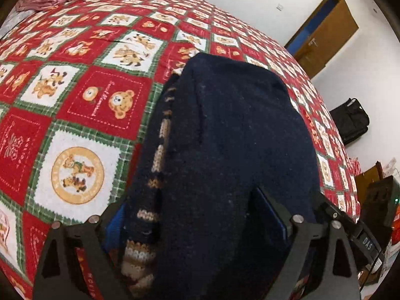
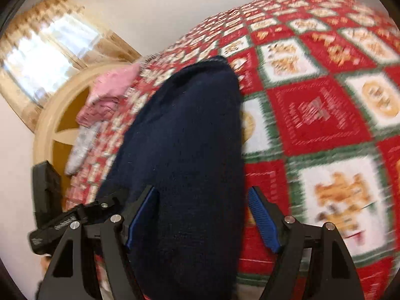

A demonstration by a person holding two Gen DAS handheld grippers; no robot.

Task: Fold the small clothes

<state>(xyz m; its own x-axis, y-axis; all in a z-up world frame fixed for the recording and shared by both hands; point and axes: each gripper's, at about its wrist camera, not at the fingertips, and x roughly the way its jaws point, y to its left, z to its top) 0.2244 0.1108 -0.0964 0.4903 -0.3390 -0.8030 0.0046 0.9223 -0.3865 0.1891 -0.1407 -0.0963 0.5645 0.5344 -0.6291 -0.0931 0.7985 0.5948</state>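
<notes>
Bed covered by red/green/white teddy-bear patchwork blanket. Pink folded bedding piled at its far end, grey cloth just beside it. Round-topped wooden headboard behind that pile. Curtained window on the white wall. Brown wooden door ajar. Black bag on the floor against the wall, beyond the bed edge.
</notes>
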